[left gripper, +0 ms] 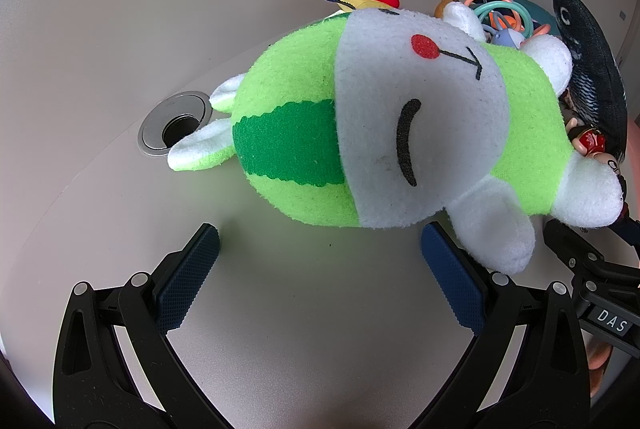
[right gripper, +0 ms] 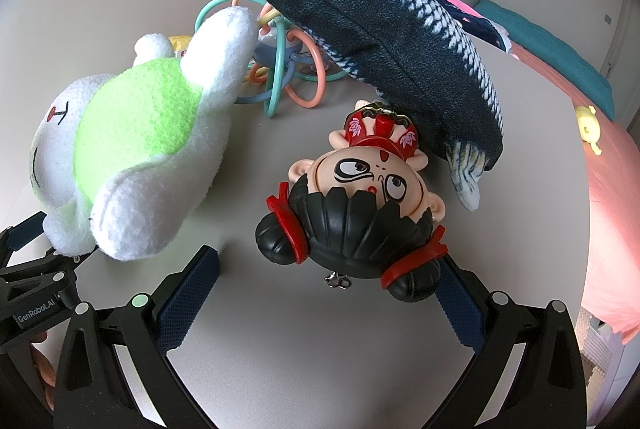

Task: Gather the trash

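A yellow wrapper lies at the far side of the grey table, behind a green and white plush that rests on its side. My left gripper stands open just short of the plush, with nothing between its pads. In the right wrist view only a bit of the wrapper shows behind the plush. My right gripper is open, and a doll with black hair buns lies right in front of it, one bun beside the right pad.
A dark fish-shaped plush leans over the doll, with a ring rattle behind it. A round cable grommet is set in the table at the left. Pink bedding and a teal cloth lie beyond the table's right edge.
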{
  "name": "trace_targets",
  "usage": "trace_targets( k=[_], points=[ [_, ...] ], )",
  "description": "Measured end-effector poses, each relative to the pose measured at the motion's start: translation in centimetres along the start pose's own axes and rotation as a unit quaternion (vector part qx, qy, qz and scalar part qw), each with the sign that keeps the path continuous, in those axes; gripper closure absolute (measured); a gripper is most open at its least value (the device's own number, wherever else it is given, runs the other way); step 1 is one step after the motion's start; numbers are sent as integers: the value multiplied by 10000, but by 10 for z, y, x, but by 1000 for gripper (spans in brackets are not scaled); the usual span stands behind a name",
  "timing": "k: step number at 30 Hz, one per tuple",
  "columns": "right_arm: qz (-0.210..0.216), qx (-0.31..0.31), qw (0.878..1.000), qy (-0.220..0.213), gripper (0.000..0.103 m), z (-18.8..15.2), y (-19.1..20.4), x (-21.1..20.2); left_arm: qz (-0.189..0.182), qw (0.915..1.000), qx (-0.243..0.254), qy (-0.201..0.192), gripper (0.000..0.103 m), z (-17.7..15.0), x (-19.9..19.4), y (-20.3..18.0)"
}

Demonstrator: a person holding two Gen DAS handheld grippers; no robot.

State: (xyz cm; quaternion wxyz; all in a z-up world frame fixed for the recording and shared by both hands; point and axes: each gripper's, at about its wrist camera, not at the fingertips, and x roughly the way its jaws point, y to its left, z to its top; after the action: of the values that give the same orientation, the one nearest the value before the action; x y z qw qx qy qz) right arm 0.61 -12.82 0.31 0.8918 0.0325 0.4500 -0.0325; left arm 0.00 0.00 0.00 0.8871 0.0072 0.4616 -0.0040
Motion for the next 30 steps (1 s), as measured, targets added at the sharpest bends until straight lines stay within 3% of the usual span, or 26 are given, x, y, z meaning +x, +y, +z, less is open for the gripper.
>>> trace_targets(
  k=[20,25,30],
  points=[
    [249,-271,9993,-1,2,2,5,2,45,10000,-88,-6,6,-8,-8,-2],
    [633,-514,9966,-66,2,-7,-5,-24,-276,9995,-116,-92,6,-22,-38,7],
    [989,-761,9916,-351,2,1,-30,-69,-282,9985,94,-470,6,-20,-82,2]
  ],
)
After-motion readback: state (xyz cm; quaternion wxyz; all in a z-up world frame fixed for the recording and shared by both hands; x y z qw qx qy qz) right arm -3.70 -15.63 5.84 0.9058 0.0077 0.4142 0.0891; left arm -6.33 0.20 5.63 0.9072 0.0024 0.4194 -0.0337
